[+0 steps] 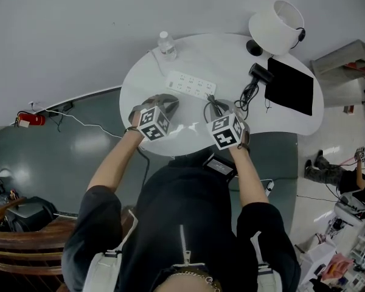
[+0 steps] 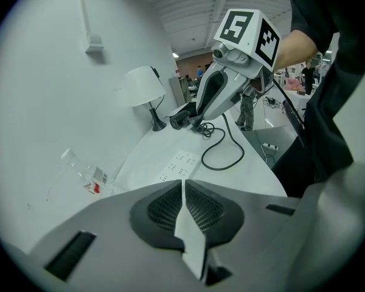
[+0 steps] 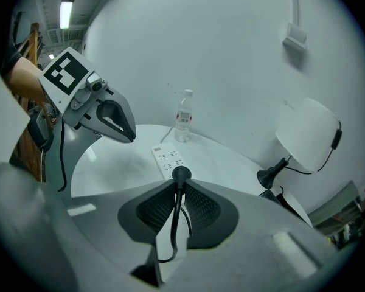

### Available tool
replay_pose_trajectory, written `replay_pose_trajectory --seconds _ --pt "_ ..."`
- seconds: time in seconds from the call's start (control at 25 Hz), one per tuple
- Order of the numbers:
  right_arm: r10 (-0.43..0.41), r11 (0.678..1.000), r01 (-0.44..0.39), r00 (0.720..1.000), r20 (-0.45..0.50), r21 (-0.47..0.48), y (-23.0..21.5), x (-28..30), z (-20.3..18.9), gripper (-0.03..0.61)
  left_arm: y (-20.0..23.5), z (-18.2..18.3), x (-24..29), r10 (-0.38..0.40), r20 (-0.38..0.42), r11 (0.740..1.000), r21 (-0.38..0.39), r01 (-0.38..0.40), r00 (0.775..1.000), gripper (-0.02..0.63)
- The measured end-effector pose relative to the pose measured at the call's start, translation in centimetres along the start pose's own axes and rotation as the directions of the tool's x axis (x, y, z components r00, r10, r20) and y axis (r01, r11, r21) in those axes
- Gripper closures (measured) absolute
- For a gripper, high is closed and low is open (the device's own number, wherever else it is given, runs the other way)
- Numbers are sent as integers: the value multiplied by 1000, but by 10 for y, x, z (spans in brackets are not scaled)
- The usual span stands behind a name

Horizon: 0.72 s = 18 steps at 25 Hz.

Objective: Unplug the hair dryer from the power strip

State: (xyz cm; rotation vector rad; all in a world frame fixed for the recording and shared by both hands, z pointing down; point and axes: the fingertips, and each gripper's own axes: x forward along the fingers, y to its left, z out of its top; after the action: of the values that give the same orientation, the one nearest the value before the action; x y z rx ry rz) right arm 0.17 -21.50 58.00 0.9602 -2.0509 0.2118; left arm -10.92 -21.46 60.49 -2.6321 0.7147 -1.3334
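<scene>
A white power strip lies on the round white table, with no plug in its sockets in the right gripper view. The black hair dryer rests at the table's right, its cord coiled beside it. My right gripper is shut on the dryer's black plug, held in the air above and short of the strip, with the cord hanging down between the jaws. My left gripper hovers left of it, shut with nothing between its jaws.
A clear water bottle stands at the table's far left edge. A white lamp and a black flat pad take up the right side. A second power strip lies on the floor.
</scene>
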Motion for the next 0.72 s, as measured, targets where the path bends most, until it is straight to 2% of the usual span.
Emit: replay_pose_trajectory --seconds 0.72 --pt "-2 999 2 1000 -3 -45 16 -12 0 529 -19 -24 -29 35 3 998 -49 -35 999 589"
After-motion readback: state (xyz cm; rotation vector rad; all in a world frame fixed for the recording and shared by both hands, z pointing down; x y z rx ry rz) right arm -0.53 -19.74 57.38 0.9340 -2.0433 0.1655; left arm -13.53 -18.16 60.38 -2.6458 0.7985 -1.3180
